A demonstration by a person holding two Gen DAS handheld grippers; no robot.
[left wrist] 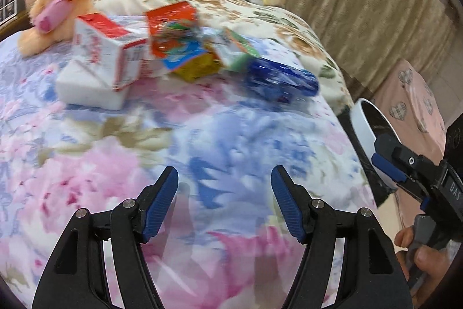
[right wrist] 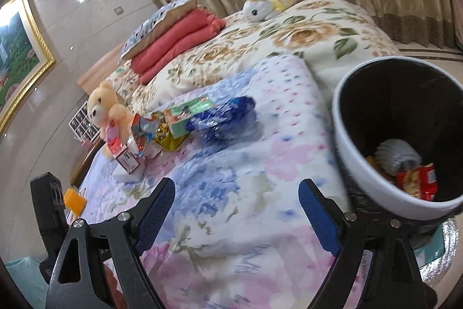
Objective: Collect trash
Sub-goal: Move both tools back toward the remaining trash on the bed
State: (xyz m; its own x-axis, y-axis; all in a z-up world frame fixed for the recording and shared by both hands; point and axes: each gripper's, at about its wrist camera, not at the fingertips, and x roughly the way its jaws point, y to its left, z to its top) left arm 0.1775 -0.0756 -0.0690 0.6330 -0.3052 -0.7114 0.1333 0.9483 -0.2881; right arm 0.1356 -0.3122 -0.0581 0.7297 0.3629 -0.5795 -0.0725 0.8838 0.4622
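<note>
Both claws are held apart and empty over the bed (left wrist: 202, 135), the left claw (left wrist: 224, 204) facing the trash pile, whose blue wrapper (left wrist: 282, 78) is seen nearest at one o'clock, long axis crosswise, while the right claw (right wrist: 236, 210) is flanked at three o'clock by the bin (right wrist: 356, 164).

trash pile (left wrist: 179, 48): boxes and crumpled wrappers clustered on the floral bed cover | red-and-white carton (left wrist: 107, 48): tilted, resting on a flat white box (left wrist: 86, 86) | blue wrapper (left wrist: 282, 78): crumpled, at the pile's edge nearest the bin | bin (right wrist: 364, 152): white rim, dark inside, beside the bed, holds a red snack packet (right wrist: 418, 183) and a white object
</note>
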